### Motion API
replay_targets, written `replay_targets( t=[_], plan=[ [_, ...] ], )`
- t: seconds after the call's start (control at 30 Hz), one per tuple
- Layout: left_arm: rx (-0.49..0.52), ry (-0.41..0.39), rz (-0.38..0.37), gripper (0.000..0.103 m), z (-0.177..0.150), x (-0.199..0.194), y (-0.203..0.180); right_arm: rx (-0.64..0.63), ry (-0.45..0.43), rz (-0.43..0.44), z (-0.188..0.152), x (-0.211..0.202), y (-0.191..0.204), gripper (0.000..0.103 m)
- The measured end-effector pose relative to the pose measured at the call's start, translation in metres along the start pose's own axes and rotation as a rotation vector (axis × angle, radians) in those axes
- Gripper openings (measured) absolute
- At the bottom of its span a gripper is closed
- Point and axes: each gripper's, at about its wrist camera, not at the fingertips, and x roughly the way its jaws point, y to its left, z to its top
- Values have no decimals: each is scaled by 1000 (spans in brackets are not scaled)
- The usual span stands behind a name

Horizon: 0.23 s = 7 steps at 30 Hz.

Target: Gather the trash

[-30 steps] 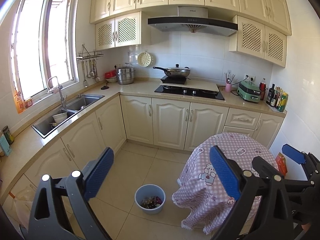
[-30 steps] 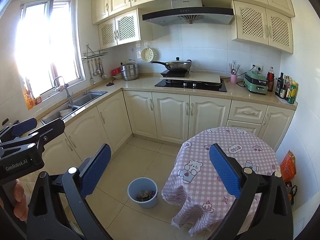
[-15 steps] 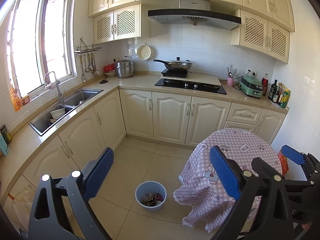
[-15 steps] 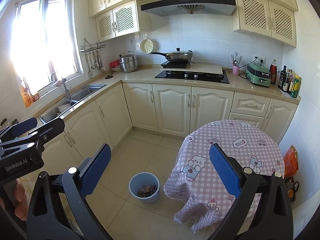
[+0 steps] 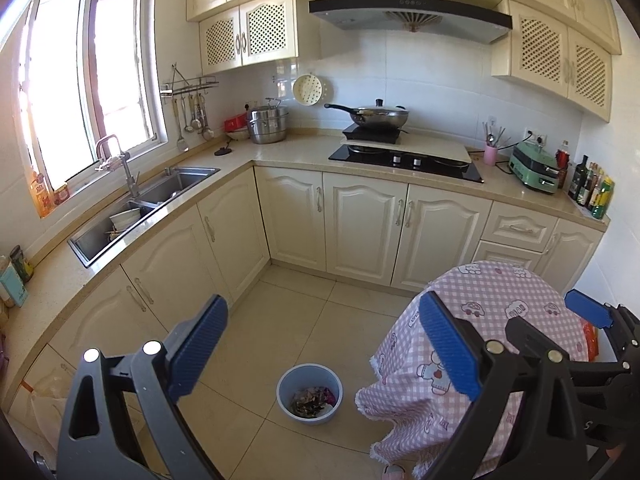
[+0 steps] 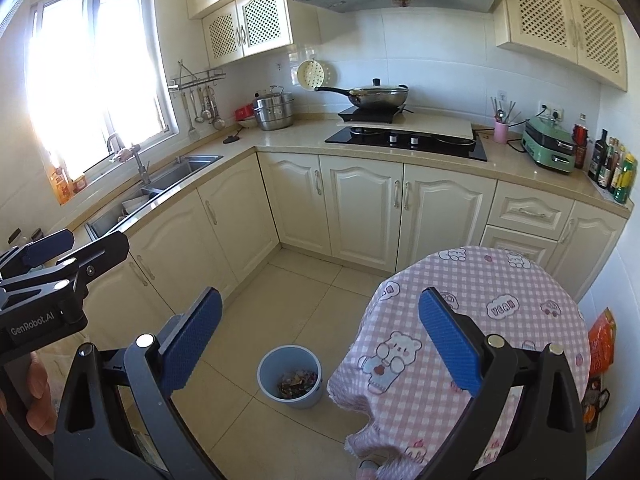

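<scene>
We hold both tongs raised above the tiled kitchen floor point(image 5: 304, 320), each set spread wide with nothing between its blue ribbed pads. The left tongs point(image 5: 320, 344) and the right tongs point(image 6: 320, 334) both point toward the cream cabinet run. The round pale-blue plastic bin point(image 5: 310, 394) stands upright on the floor, below and between the pads in both wrist views, well apart from them. It holds crumpled mixed trash point(image 6: 295, 385), brownish scraps with pink and purple bits. The bin sits just beside the round table point(image 6: 472, 320) draped in a pink-and-white checked cloth with cartoon bear prints; the cloth hem hangs close to the bin rim, and we cannot tell whether they touch. In the left wrist view the right tongs appear at the far right edge, over the table. In the right wrist view the left tongs appear at the left edge, with fingers of a hand point(image 6: 38, 400) below them.
</scene>
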Motion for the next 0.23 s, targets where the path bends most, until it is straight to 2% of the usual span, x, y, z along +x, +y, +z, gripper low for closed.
replay_targets(
  t=[0.23],
  plan=[
    [-16,82,48,94,28,63,-55,-16,68,1,22,55,-67,95]
  ],
)
